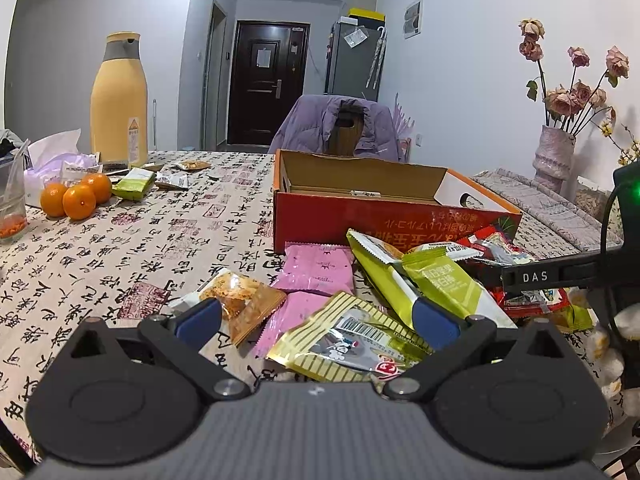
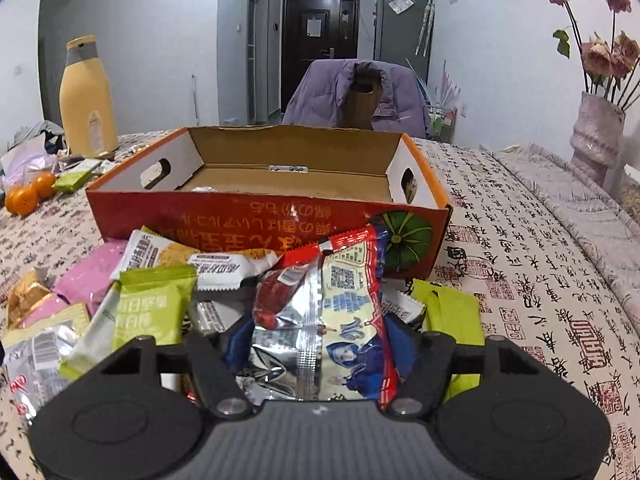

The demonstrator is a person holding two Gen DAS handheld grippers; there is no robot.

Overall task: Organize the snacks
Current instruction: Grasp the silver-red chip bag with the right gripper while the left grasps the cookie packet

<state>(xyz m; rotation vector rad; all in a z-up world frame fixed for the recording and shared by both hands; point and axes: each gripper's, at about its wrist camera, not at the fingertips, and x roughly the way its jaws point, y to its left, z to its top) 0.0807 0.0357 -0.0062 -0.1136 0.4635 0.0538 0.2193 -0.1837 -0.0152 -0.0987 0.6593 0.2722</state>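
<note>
A heap of snack packets lies on the patterned tablecloth in front of an open red cardboard box (image 1: 384,216) (image 2: 240,220). My left gripper (image 1: 316,320) hovers open over the heap, with pink packets (image 1: 316,272), a gold-striped packet (image 1: 344,340) and an orange one (image 1: 244,300) between and below its blue pads (image 1: 200,318). My right gripper (image 2: 320,336) is shut on a red and silver snack packet (image 2: 340,288), which stands tilted up just before the box. One of its fingers (image 1: 536,278) shows at the right of the left wrist view. Green packets (image 2: 148,308) lie to its left.
A tall yellow flask (image 1: 119,96), three oranges (image 1: 78,196) and a few loose packets (image 1: 134,184) sit at the far left. A vase of dried roses (image 1: 554,160) stands at the right. Behind the box is a chair with a purple jacket (image 1: 340,124).
</note>
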